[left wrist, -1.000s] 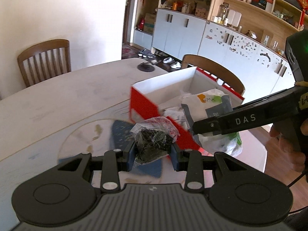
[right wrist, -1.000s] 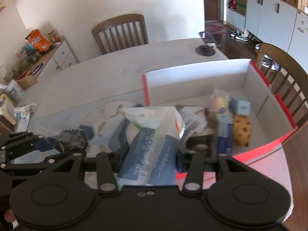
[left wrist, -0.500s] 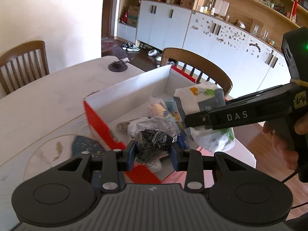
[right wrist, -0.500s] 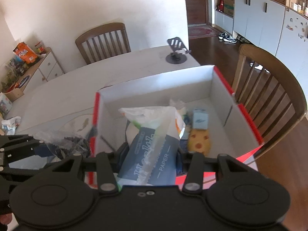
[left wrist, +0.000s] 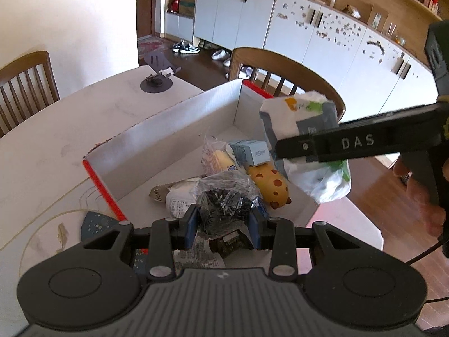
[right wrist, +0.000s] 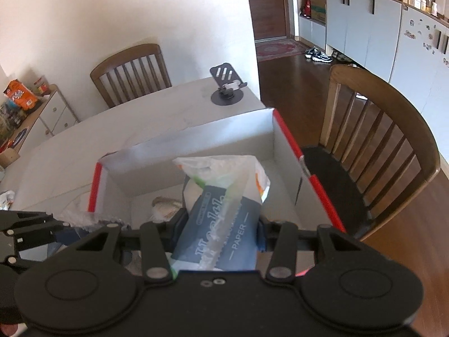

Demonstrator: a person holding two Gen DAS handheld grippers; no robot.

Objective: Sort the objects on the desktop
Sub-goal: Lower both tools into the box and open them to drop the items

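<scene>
My left gripper (left wrist: 223,223) is shut on a clear plastic bag of dark bits (left wrist: 226,200), which hangs over the near end of the red-edged white box (left wrist: 168,129). My right gripper (right wrist: 219,230) is shut on a blue-and-white tissue paper pack (right wrist: 221,221) above the same box (right wrist: 283,129); in the left wrist view that pack (left wrist: 300,126) hovers over the box's right side. Inside the box lie a yellow spotted toy (left wrist: 270,186), a small pale blue carton (left wrist: 251,151) and a white printed packet (left wrist: 175,199).
The box sits near the corner of a pale table (left wrist: 50,140). A black phone stand (right wrist: 227,84) stands at the far table edge. Wooden chairs (right wrist: 376,146) flank the table on the right and at the far side (right wrist: 132,73). A blue patterned mat (left wrist: 95,223) lies left of the box.
Both grippers have travelled from over the table to above the box, each still holding its item. More of the box interior and the right-hand chair now shows.
</scene>
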